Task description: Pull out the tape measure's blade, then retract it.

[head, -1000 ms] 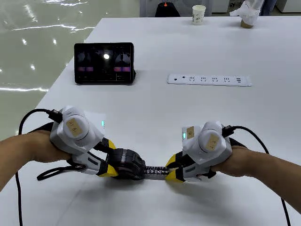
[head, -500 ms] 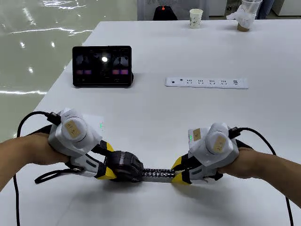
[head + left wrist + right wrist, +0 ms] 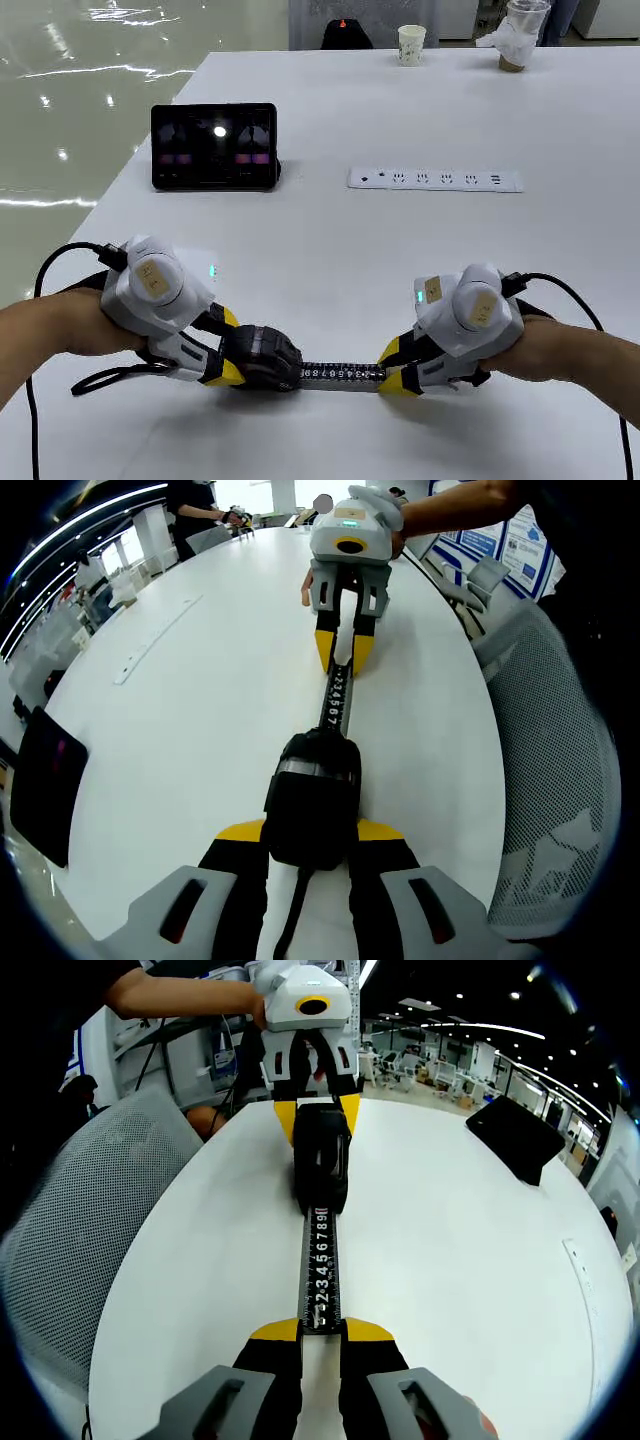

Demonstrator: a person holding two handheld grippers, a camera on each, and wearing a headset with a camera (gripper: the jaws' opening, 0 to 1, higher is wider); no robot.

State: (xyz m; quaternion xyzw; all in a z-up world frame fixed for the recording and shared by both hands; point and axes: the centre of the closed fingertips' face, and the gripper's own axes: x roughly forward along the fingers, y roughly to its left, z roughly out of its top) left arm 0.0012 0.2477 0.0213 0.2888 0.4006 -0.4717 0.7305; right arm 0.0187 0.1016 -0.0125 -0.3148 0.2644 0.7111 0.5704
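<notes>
Crosswise over the near part of the smooth white surface (image 3: pixel 400 250), the tape measure (image 3: pixel 262 357) has its long axis side to side in the head view. Its chunky, rounded black case is clamped between the yellow-tipped left tongs (image 3: pixel 231 347). The blade (image 3: pixel 340 374), a thin flat dark strip with pale numerals, points rightward, its end pinched by the right tongs (image 3: pixel 392 368).

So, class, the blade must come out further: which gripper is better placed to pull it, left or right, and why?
Right, probably. The right gripper is shut on the tip of the blade, with bare table on its outer side. The left gripper clamps the case, anchoring it.
</notes>
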